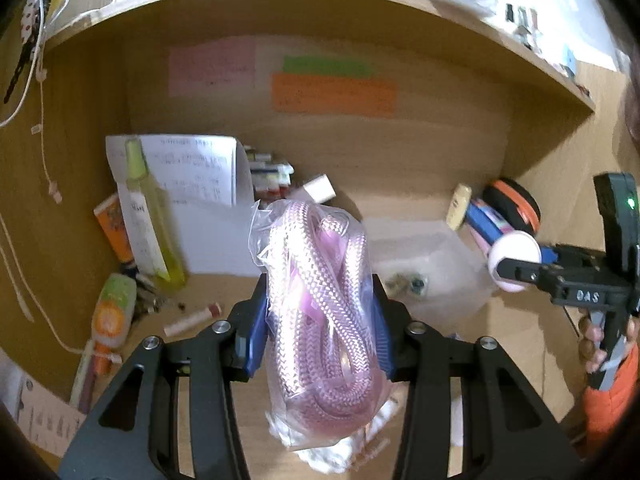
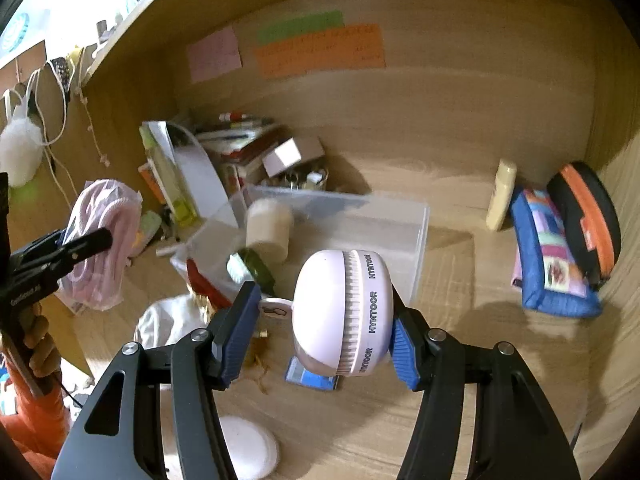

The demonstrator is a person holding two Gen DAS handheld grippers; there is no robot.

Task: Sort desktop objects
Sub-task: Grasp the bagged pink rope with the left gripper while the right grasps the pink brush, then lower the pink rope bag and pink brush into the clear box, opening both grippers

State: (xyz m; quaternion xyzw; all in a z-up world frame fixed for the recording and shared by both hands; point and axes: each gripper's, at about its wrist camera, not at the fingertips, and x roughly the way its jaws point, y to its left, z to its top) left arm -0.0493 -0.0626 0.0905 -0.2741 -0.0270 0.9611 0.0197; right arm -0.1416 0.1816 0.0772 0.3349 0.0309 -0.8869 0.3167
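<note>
My left gripper [image 1: 320,328] is shut on a clear bag of pink braided rope [image 1: 324,312] and holds it above the wooden desk; it also shows at the left of the right wrist view [image 2: 100,240]. My right gripper [image 2: 324,328] holds a white round HYNTOOR device [image 2: 344,312] between its blue pads [image 2: 404,356], above the desk and in front of a clear plastic bin [image 2: 360,220]. In the left wrist view the device [image 1: 514,254] and right gripper are at the right edge. The bin [image 1: 440,256] holds a cream jar [image 2: 268,228] and a dark bottle [image 2: 252,268].
A yellow bottle [image 1: 148,216], papers [image 1: 188,168] and small boxes stand at the back left. A blue patterned pouch [image 2: 552,264], an orange-black case [image 2: 588,216] and a cream tube [image 2: 500,196] lie at the right. A white pad [image 2: 252,448], white cloth [image 2: 172,320] and blue card [image 2: 312,380] lie in front.
</note>
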